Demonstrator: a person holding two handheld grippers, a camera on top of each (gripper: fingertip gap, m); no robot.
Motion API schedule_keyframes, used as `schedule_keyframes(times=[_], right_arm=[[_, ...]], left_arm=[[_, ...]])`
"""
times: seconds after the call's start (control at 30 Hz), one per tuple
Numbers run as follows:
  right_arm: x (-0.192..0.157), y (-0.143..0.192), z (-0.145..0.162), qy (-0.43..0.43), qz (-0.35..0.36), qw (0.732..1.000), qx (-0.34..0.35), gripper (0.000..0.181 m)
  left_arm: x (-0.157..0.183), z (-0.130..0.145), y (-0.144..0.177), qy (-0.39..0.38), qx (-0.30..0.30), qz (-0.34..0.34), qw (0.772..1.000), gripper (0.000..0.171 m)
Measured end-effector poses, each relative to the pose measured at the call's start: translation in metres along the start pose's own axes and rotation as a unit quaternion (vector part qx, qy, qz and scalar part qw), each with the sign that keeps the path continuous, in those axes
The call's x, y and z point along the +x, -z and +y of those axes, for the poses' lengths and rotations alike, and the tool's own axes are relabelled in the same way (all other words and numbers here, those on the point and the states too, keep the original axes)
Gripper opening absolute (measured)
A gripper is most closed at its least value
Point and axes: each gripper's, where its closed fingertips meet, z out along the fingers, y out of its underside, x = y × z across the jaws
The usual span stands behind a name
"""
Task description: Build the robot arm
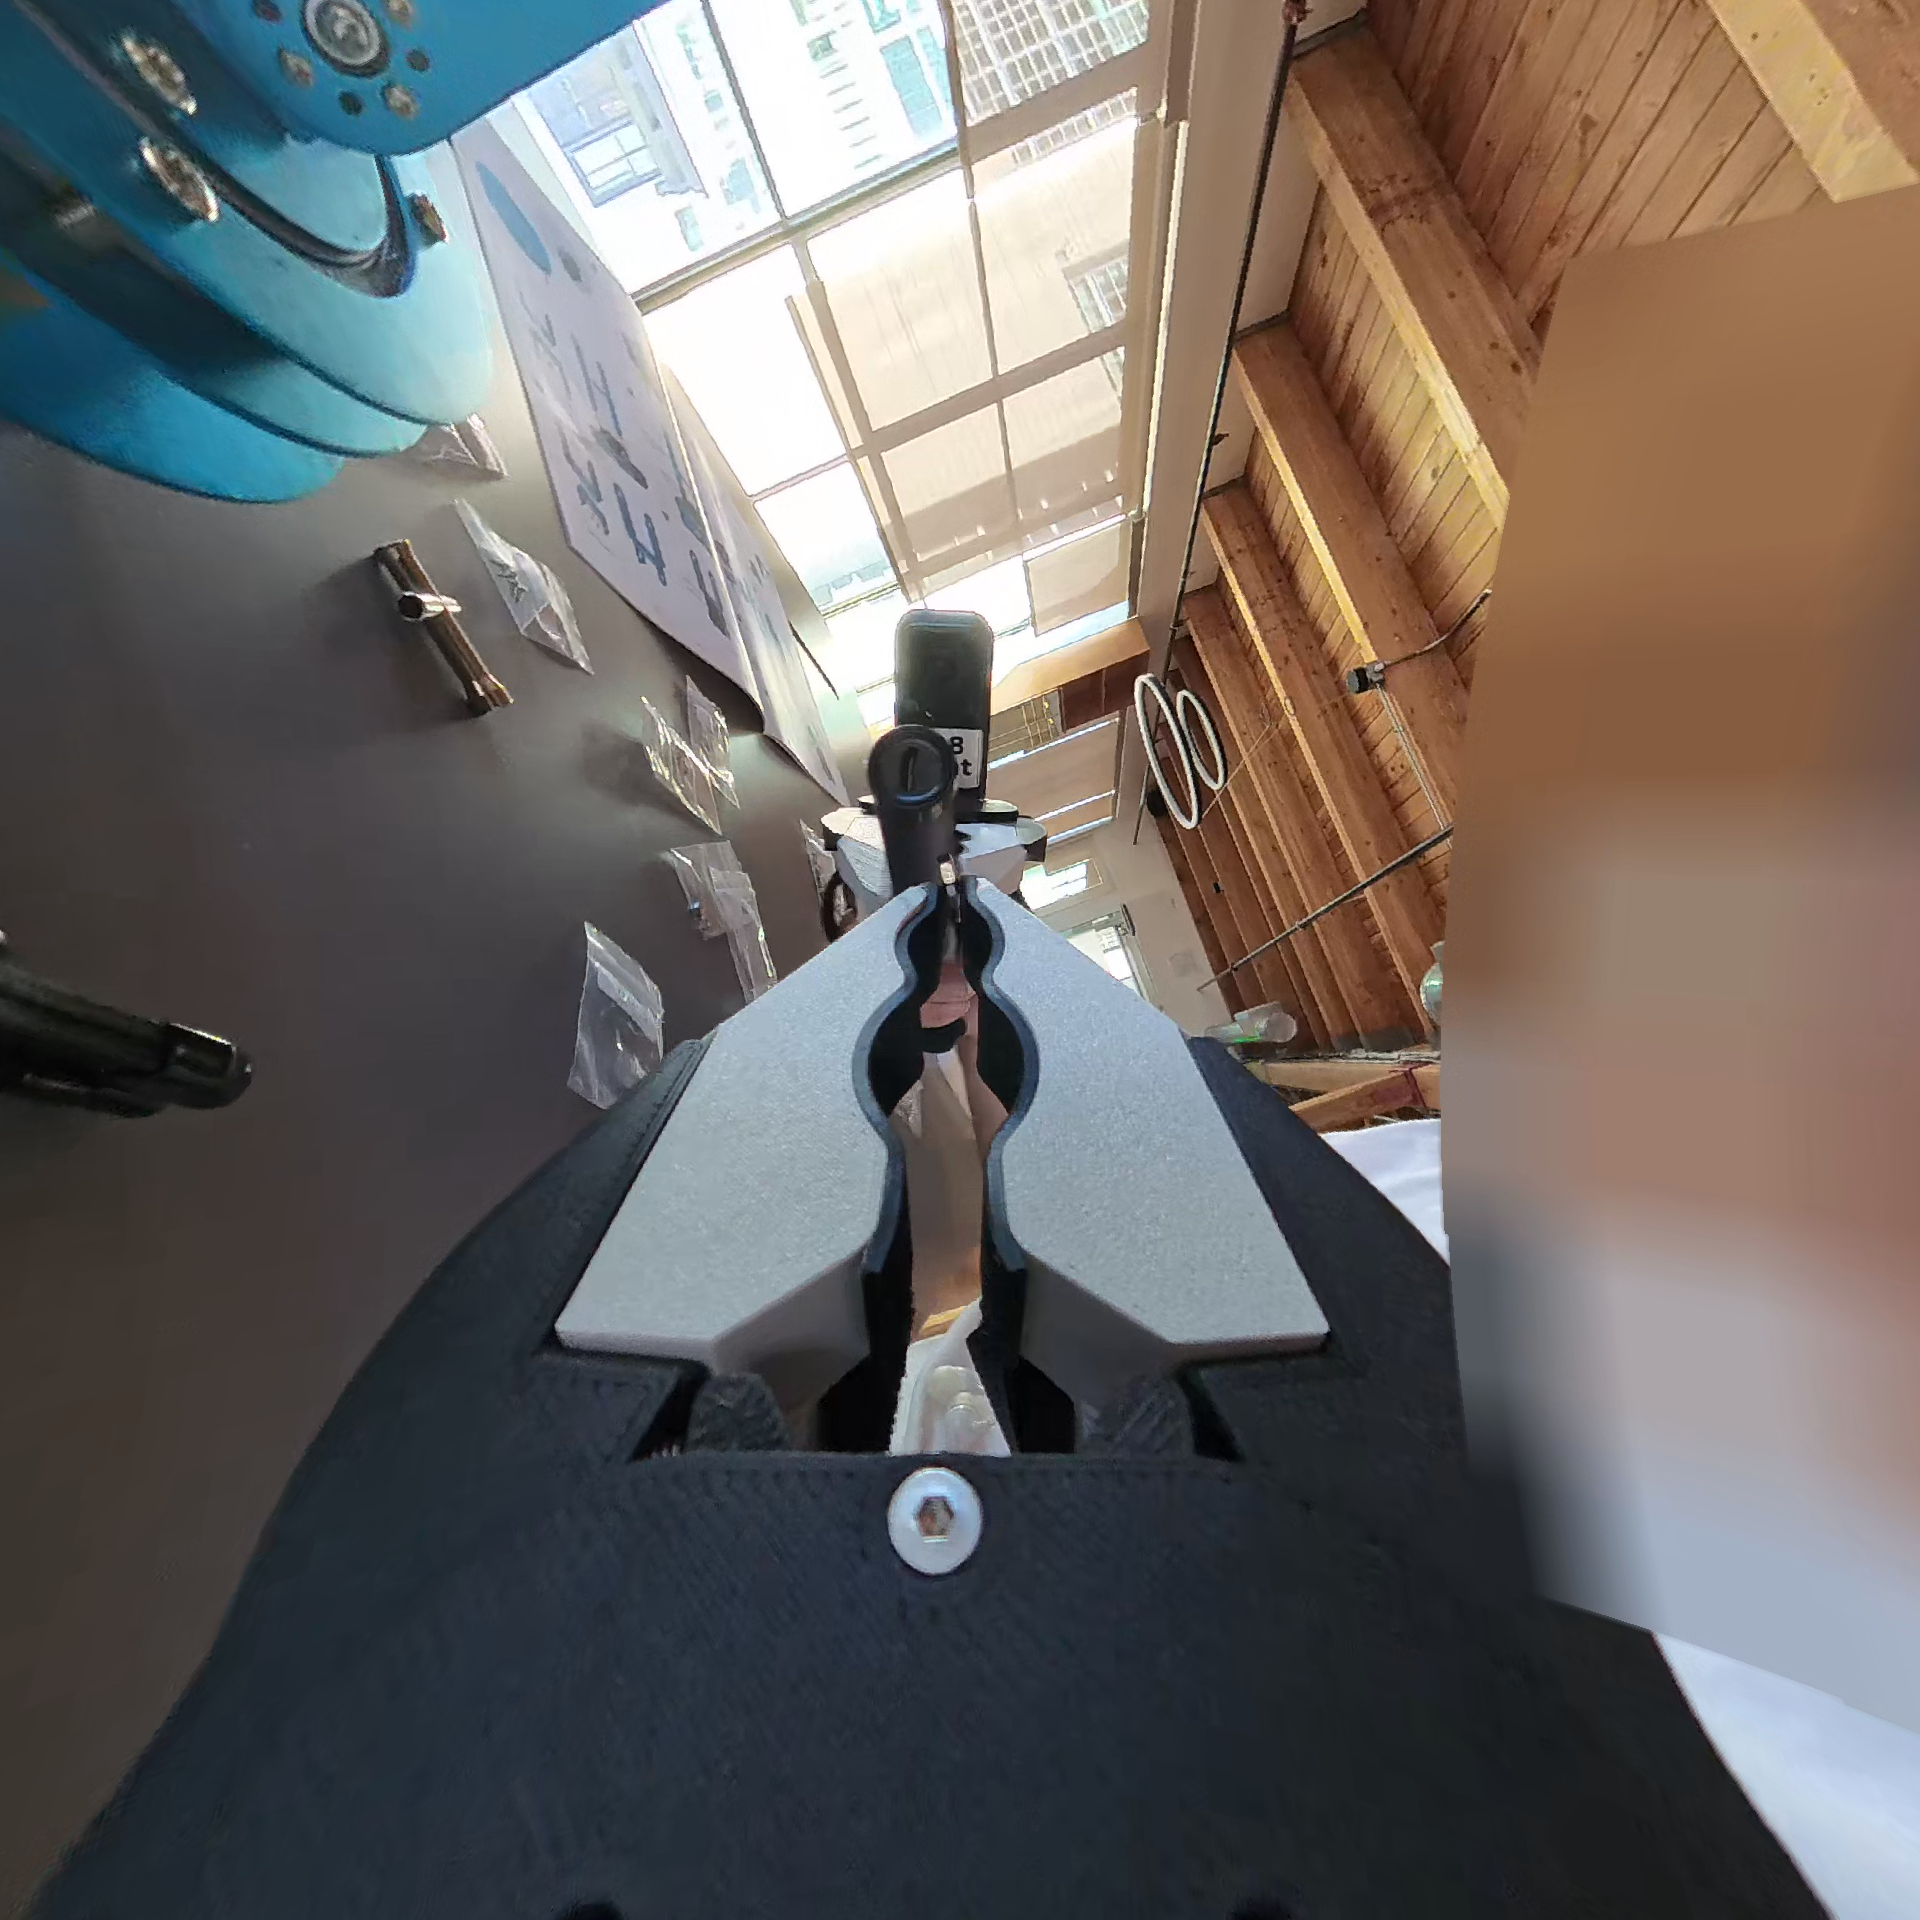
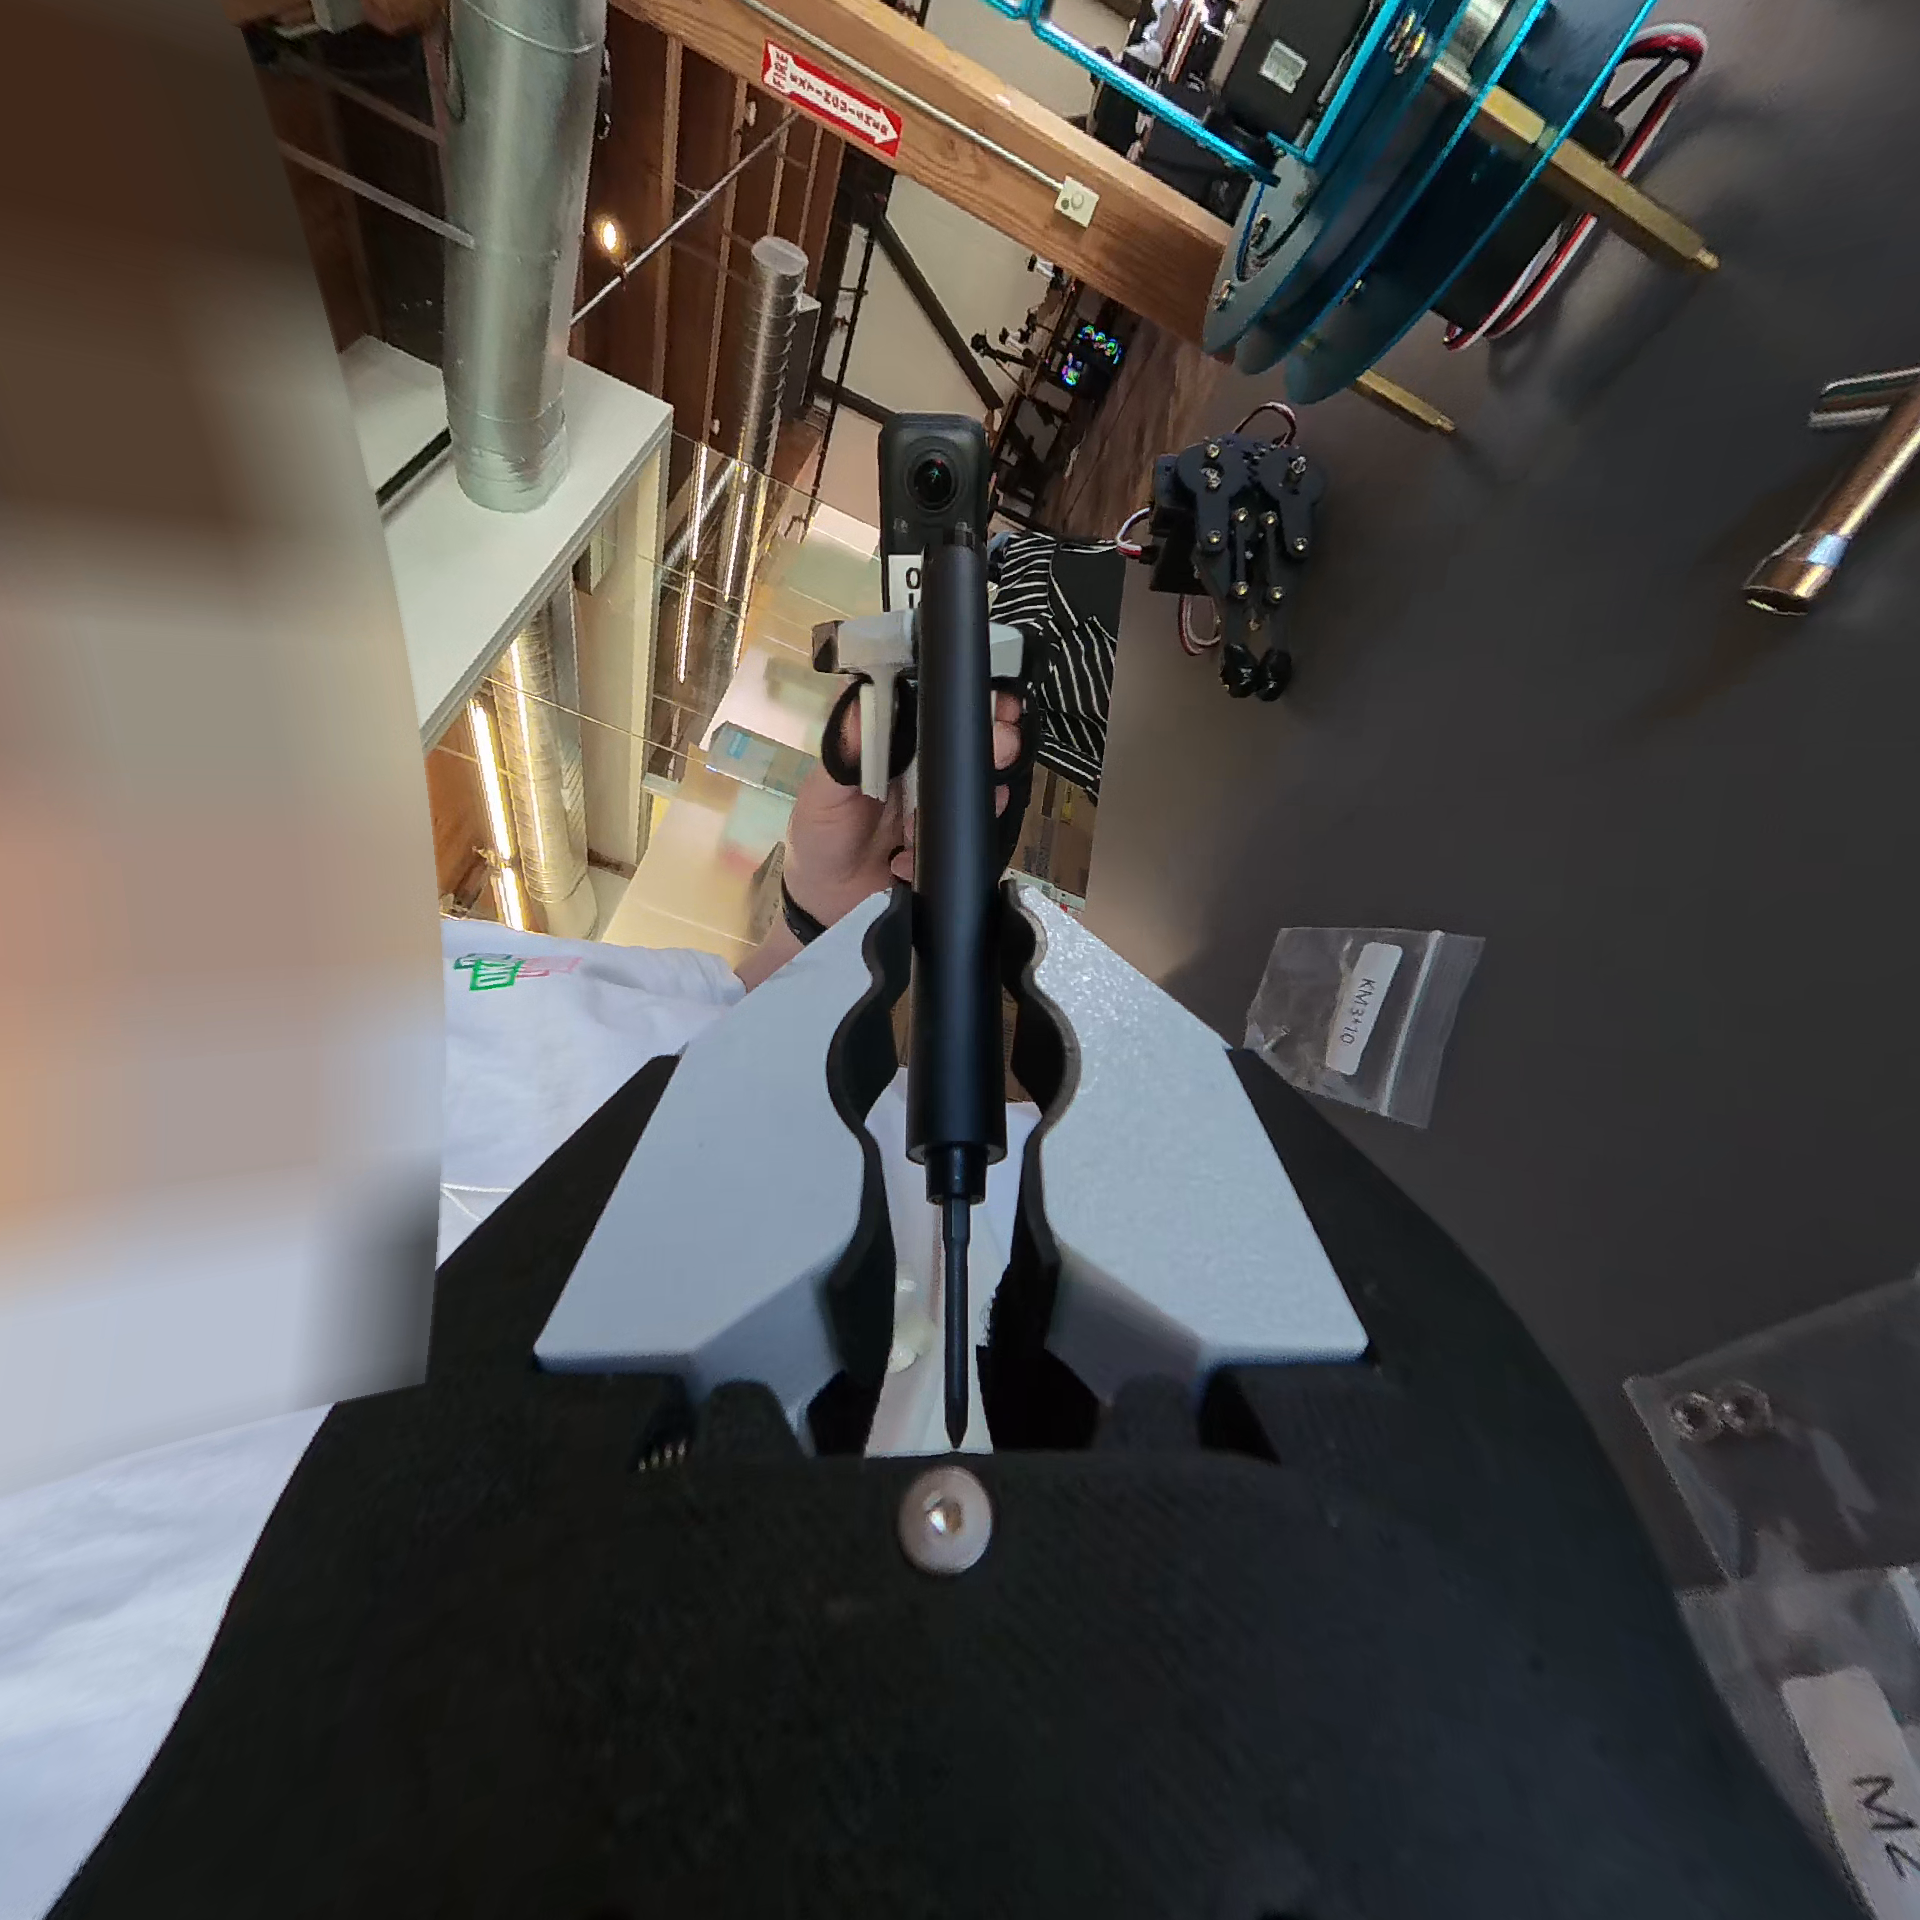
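Observation:
My right gripper [image 2: 956, 914] is shut on a black screwdriver [image 2: 951, 831], gripping its handle at the fingertips with the bit pointing back toward the camera. The handle's far end reaches toward my left gripper [image 2: 883, 644], which a hand [image 2: 842, 831] holds opposite. In the left wrist view, my left gripper [image 1: 948, 899] has its jaws almost together, with a tiny metal part [image 1: 948, 871] at the tips. The screwdriver's butt end [image 1: 909, 774] sits just beyond them, with the right gripper [image 1: 997, 842] behind it.
On the dark table [image 1: 260, 831] stand a blue acrylic disc assembly [image 1: 208, 260] [image 2: 1455, 187], a metal socket wrench [image 1: 442, 623] [image 2: 1839, 499], a small black claw mechanism [image 2: 1247, 540], several small plastic bags [image 1: 618, 1013] [image 2: 1361, 1018] and printed sheets [image 1: 613, 436]. A person in a white shirt [image 2: 582, 1039] is close by. Across from one pair of fingers to the other is roughly 9 cm.

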Motion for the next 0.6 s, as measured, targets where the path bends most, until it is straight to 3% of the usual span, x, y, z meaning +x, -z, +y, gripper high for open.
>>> schedule_keyframes(times=[0.6], right_arm=[[-0.0044,-0.0003,0.0038,0.019,0.013,1.000,-0.014,0.015]], left_arm=[[0.0031,-0.0040,0.0005,0.004,0.017,0.008,1.000,0.001]])
